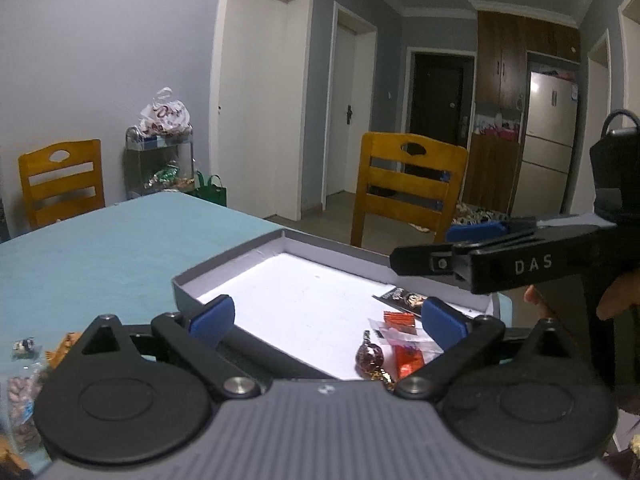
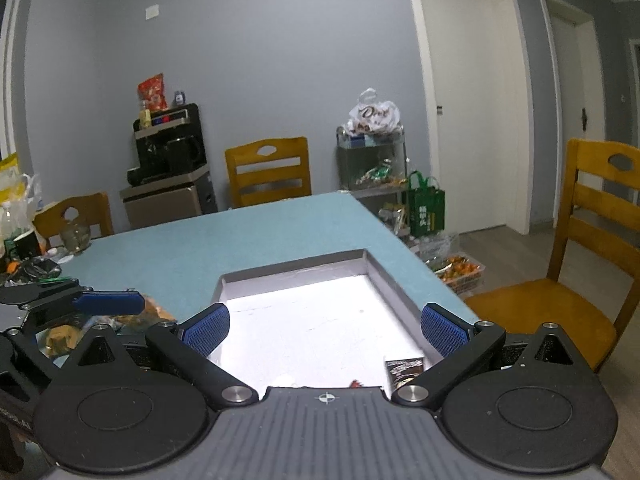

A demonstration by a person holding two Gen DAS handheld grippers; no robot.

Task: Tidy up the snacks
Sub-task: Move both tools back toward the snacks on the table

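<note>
Snacks, loose, wrapped: a small heap lies on the blue table just outside the near left wall of the shallow grey box; it includes a clear bag of brown nuts and orange-brown packets, creased and overlapping, so none offers one clear long axis. Snacks already boxed: an orange sachet, a clear sachet, a red foil-wrapped sweet and a dark printed packet, all bunched in the box's near right corner; the rest of the white floor is bare. The dark packet lies flat with its long side running along the box's right wall. Left gripper: jaws spread wide, nothing between the blue pads; it sits over the box's near edge with the heap off to its left and lower down, so a swing left away from the box seems called for. Right gripper: jaws also wide and empty, aimed down the length of the box, its fingers crossing above the box's right wall in the left camera. Judged nearer to the heap: the left gripper. Beyond the box: wooden chairs, white doors, a metal rack with bags.
</note>
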